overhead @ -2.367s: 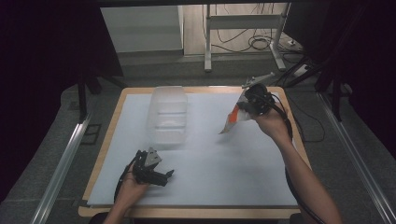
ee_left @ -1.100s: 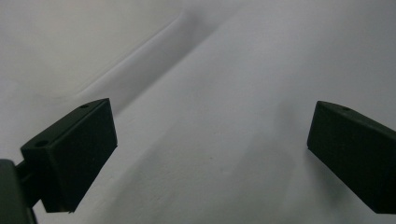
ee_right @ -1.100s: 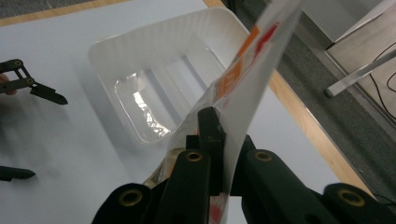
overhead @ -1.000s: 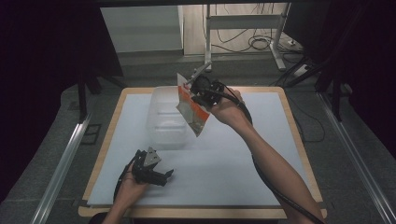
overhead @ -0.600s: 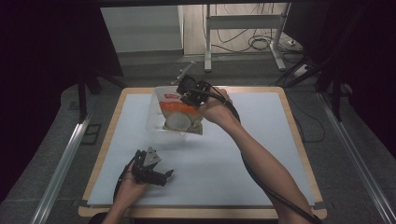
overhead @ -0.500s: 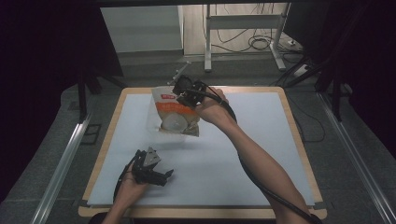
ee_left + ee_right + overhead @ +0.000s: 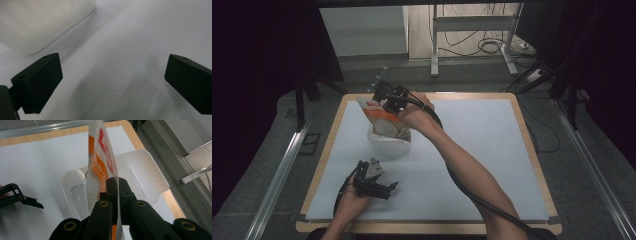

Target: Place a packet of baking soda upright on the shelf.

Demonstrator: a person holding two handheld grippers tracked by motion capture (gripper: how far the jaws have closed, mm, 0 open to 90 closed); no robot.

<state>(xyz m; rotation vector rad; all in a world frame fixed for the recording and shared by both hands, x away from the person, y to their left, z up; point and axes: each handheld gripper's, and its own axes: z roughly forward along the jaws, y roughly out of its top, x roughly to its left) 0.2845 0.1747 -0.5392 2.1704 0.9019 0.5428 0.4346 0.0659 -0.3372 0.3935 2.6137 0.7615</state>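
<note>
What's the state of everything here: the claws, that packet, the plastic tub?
Left claw: open, holding nothing, low over the table.
Right claw: shut on the orange packet.
Orange packet: held upright above the tub.
Clear plastic tub: open-topped, on the white table.

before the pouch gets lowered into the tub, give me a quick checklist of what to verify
1. Right gripper shut on the pouch: ok.
2. Pouch over the clear tub: ok, it hangs above the opening.
3. Tub interior free of other items: ok in the right gripper view.
4. Left gripper out of the way: ok, open, on the table beside the tub.
5. Pouch sealed: cannot tell.
</note>
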